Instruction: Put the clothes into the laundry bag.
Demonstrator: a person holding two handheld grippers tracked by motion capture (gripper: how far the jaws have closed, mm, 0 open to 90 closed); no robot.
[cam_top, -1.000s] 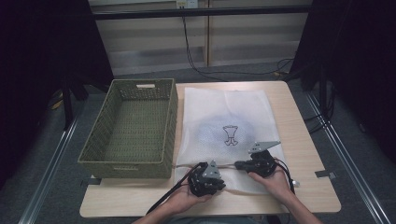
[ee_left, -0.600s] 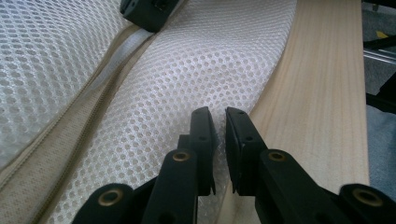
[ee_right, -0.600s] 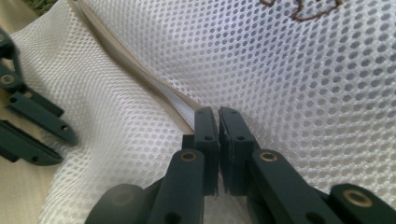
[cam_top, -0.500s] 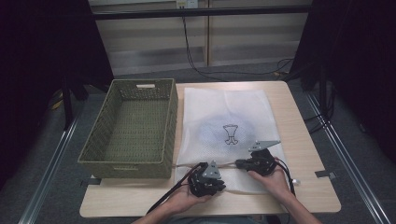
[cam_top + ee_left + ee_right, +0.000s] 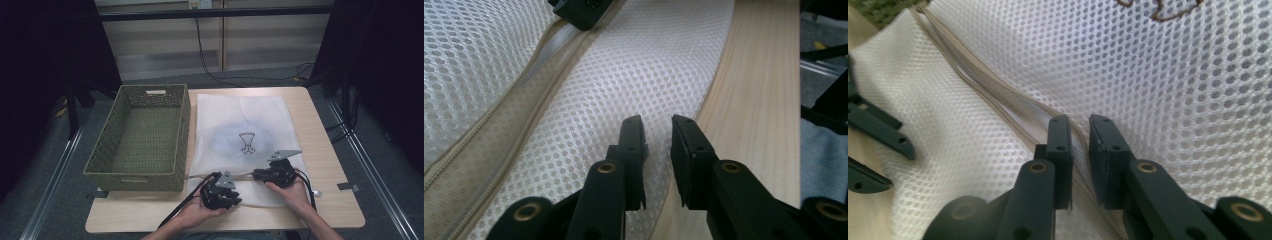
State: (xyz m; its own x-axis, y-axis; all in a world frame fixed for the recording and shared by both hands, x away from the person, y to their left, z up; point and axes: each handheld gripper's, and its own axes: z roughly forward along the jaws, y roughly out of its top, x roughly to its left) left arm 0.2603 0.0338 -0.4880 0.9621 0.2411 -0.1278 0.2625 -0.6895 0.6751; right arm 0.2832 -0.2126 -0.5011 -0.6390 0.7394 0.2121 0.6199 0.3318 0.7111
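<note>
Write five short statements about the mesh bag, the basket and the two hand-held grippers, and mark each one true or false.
1. The white mesh bag lies flat on the table. True.
2. The woven basket holds folded clothes. False: it is empty.
3. The basket stands left of the bag. True.
4. The left hand-held gripper clamps the bag's zipper. False: its jaws stand slightly apart, beside the zipper.
5. The right hand-held gripper hangs over the basket. False: it is over the bag's near end.
</note>
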